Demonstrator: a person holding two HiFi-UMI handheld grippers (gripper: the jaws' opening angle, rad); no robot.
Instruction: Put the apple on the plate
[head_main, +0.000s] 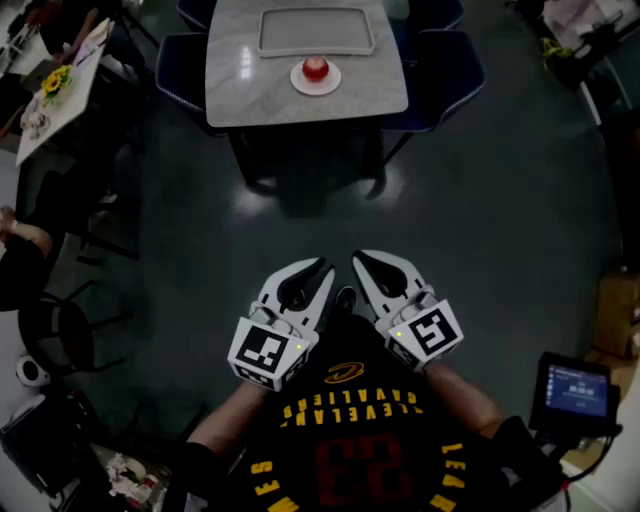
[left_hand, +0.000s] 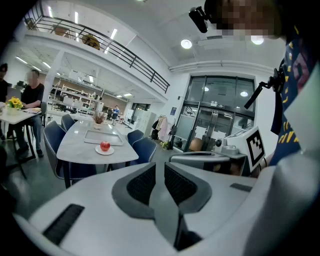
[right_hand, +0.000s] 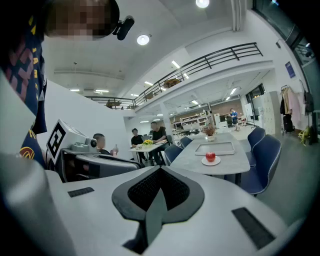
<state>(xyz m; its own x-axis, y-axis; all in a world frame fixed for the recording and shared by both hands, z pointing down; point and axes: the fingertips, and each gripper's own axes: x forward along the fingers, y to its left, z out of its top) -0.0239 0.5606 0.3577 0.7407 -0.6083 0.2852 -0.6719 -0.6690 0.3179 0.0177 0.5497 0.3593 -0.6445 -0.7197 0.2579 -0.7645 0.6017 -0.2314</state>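
Observation:
A red apple (head_main: 315, 67) sits on a small white plate (head_main: 299, 81) on the grey table (head_main: 240, 90), far ahead across the dark floor. Both gripper views show the apple (left_hand: 105, 145) (right_hand: 210, 157) on its plate (left_hand: 98, 151) (right_hand: 204, 162) at a distance. My left gripper (head_main: 326, 268) and right gripper (head_main: 358, 260) are held close to the chest, side by side, both empty. The left gripper (left_hand: 155, 167) has its pads a narrow slit apart. The right gripper (right_hand: 160, 170) has its pads meeting at the tips.
A grey tray (head_main: 316, 30) lies on the table behind the plate. Blue chairs (head_main: 182, 70) flank the table. At the left stands another table (head_main: 55, 85) with yellow flowers, with people seated there (right_hand: 158, 134). A screen device (head_main: 575, 390) is at the lower right.

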